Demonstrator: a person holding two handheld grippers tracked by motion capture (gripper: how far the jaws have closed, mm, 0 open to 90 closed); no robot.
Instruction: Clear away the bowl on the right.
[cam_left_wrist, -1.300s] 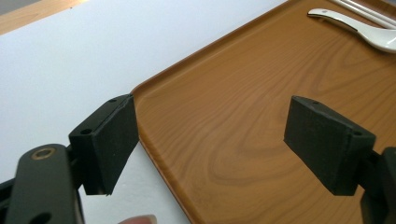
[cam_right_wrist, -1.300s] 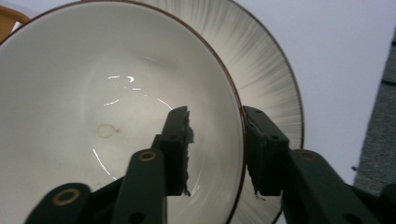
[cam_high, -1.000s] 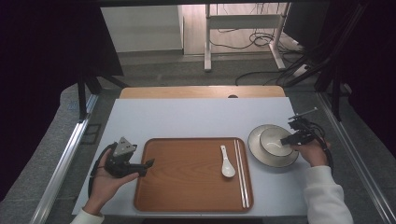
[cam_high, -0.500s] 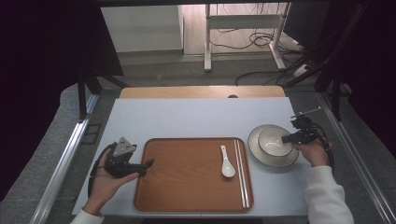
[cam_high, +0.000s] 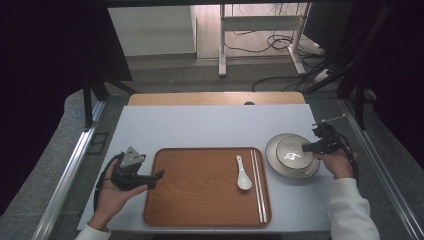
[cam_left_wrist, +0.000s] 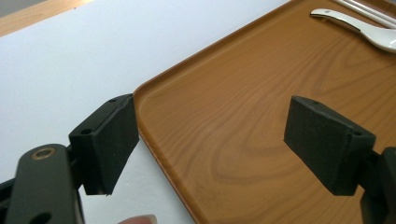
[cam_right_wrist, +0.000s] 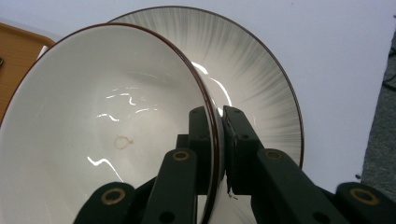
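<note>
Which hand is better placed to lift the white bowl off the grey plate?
Right. The right gripper is already clamped on the rim of the white brown-edged bowl on the grey streaked plate; the left gripper stands open at the wooden tray.

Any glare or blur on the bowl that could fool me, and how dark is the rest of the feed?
Right gripper view: white glints streak the inside of the bowl and the plate under it, while the rim pinched by the right gripper reads sharp. High view: a bright spot sits in the bowl; the table is evenly lit, the surroundings nearly black. Left gripper view: the tray is clear, the near jaws slightly soft.
</note>
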